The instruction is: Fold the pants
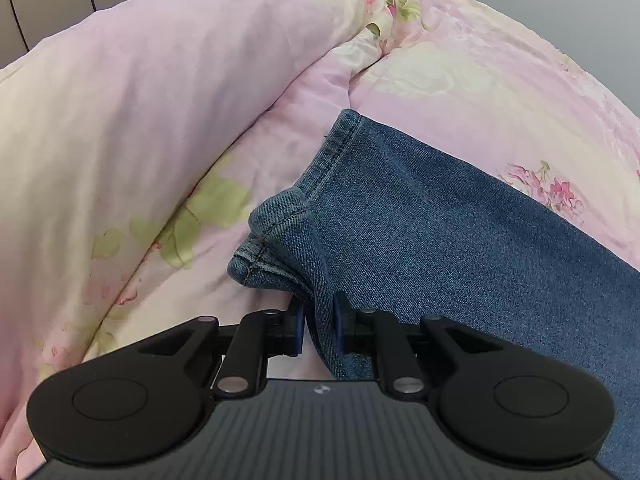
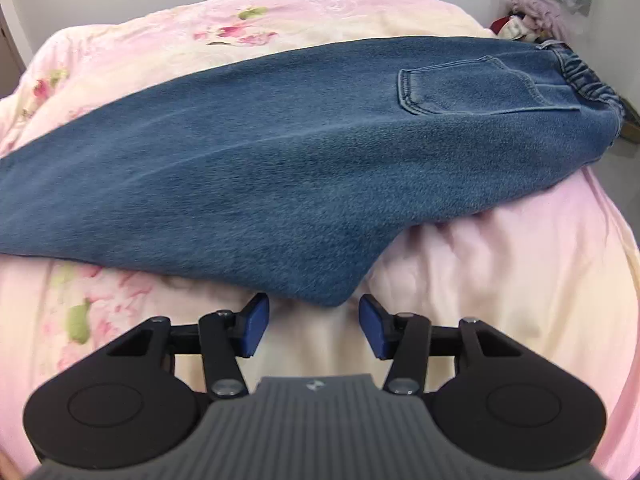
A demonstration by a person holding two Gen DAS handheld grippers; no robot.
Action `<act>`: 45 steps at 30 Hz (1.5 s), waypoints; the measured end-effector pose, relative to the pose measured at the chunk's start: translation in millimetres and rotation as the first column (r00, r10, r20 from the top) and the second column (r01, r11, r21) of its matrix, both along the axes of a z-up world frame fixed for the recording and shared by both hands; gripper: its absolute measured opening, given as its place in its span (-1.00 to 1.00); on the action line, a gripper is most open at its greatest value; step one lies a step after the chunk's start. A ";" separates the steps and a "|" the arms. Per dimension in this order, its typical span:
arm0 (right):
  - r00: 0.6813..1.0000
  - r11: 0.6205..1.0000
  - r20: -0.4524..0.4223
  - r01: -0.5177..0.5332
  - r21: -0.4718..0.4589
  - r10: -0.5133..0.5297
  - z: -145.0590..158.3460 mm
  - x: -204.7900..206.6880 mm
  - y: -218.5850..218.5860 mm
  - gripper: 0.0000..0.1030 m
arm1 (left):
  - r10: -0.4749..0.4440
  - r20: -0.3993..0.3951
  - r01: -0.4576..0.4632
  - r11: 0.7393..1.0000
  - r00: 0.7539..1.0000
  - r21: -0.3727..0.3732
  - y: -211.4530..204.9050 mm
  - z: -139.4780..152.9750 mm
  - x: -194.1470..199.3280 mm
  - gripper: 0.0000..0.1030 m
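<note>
The bed [image 2: 500,264], under a pink floral quilt [image 1: 168,112], carries everything here, and it seems a sensible place to fold: wide, soft and roomy enough for a full trouser length. The quilt is bunched into a thick roll ahead and to the left of the left hand-held gripper [image 1: 319,330].

The jeans [image 2: 248,168] lie stretched across the bed in front of the right hand-held gripper [image 2: 313,326], apparently already doubled leg over leg, since only 1 leg width and 1 back pocket [image 2: 472,84] show. The elastic waistband [image 2: 588,80] is far off to that gripper's right, near the bed's edge, and the legs run away to its left. The leg hems [image 1: 280,236] sit just ahead of the left hand-held gripper.

That left hand-held gripper is nearly closed, its blue pads pinching a ridge of denim close behind the hems, probably to carry that end toward the waistband.

The right hand-held gripper stands about half open and holds nothing; the near point of the denim edge lies just beyond its fingertips, roughly centred between the 2 pads, so I judge it is lining up a grip there.
</note>
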State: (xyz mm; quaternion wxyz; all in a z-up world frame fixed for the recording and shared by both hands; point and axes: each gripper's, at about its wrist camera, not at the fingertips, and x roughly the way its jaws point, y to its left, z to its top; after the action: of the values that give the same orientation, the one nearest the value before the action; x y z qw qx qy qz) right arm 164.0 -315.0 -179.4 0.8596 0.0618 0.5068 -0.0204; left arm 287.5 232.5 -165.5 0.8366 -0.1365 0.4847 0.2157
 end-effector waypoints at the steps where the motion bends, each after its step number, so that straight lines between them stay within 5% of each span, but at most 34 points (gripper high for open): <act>1: 1.000 1.000 0.011 0.007 0.000 -0.007 1.2 2.1 -0.4 -0.14 | 0.000 0.000 0.000 1.000 1.000 -0.001 0.1 -0.4 -0.1 -0.69; 3: 1.000 1.000 0.023 0.014 -0.004 -0.014 2.5 5.0 -0.8 -0.32 | 0.001 0.000 -0.001 1.000 1.000 -0.004 0.1 -0.4 0.1 -0.69; 4: 0.999 1.000 0.029 0.024 -0.018 -0.023 4.0 4.8 -2.3 -0.62 | 0.001 -0.001 -0.001 1.000 1.000 -0.006 0.4 0.2 0.3 -0.69; 8: 0.999 1.000 0.052 -0.012 -0.011 0.013 32.3 -1.8 -8.4 -0.73 | -0.004 -0.011 0.003 0.999 1.000 -0.036 5.9 5.9 2.3 -0.69; 12: 0.986 0.980 -0.036 -0.167 -0.105 0.165 53.3 6.0 -8.9 -0.81 | -0.001 -0.017 0.000 0.998 1.000 -0.062 9.9 12.1 3.7 -0.69; 17: 0.945 0.943 -0.197 -0.294 -0.159 0.261 12.5 21.8 4.2 -0.82 | -0.031 -0.020 0.031 1.000 0.999 -0.003 -0.5 3.2 2.5 -0.69; 21: 0.941 0.944 -0.218 -0.294 -0.153 0.257 -7.3 23.9 3.9 -0.81 | -0.041 -0.009 0.041 0.999 0.999 0.001 -0.7 -6.4 0.4 -0.68; 26: 0.911 0.919 -0.275 -0.359 -0.165 0.307 8.6 11.0 6.6 -0.67 | -0.019 0.030 0.021 0.999 0.999 -0.039 7.5 -5.7 -6.8 -0.54; 29: 0.908 0.901 -0.237 -0.391 -0.188 0.344 29.8 -3.2 6.8 -0.21 | -0.030 0.076 0.037 0.995 0.997 -0.089 20.2 -2.1 -17.2 -0.37; 32: 0.906 0.897 -0.194 -0.408 -0.172 0.376 53.7 -7.9 11.8 -0.16 | -0.021 0.080 0.031 0.992 0.997 -0.124 33.3 1.2 -26.7 0.07; 36: 0.892 0.884 -0.129 -0.449 -0.132 0.434 75.3 4.1 32.2 0.13 | 0.018 0.125 0.006 0.982 0.992 -0.190 53.1 3.8 -40.0 0.19; 39: 0.868 0.863 -0.097 -0.495 -0.095 0.487 81.1 28.4 63.3 0.15 | 0.049 0.152 -0.013 0.972 0.987 -0.234 66.3 3.1 -44.5 0.24; 45: 0.796 0.792 -0.072 -0.606 -0.072 0.602 71.3 75.8 142.0 0.22 | 0.142 0.159 -0.066 0.911 0.977 -0.406 97.2 -8.4 -39.7 0.24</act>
State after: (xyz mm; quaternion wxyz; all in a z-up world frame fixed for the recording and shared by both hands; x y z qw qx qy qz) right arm 239.8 -173.0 -108.0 0.8114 -0.1427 0.5178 0.2305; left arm 247.8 329.7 -173.9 0.8199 -0.3492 0.4305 0.1432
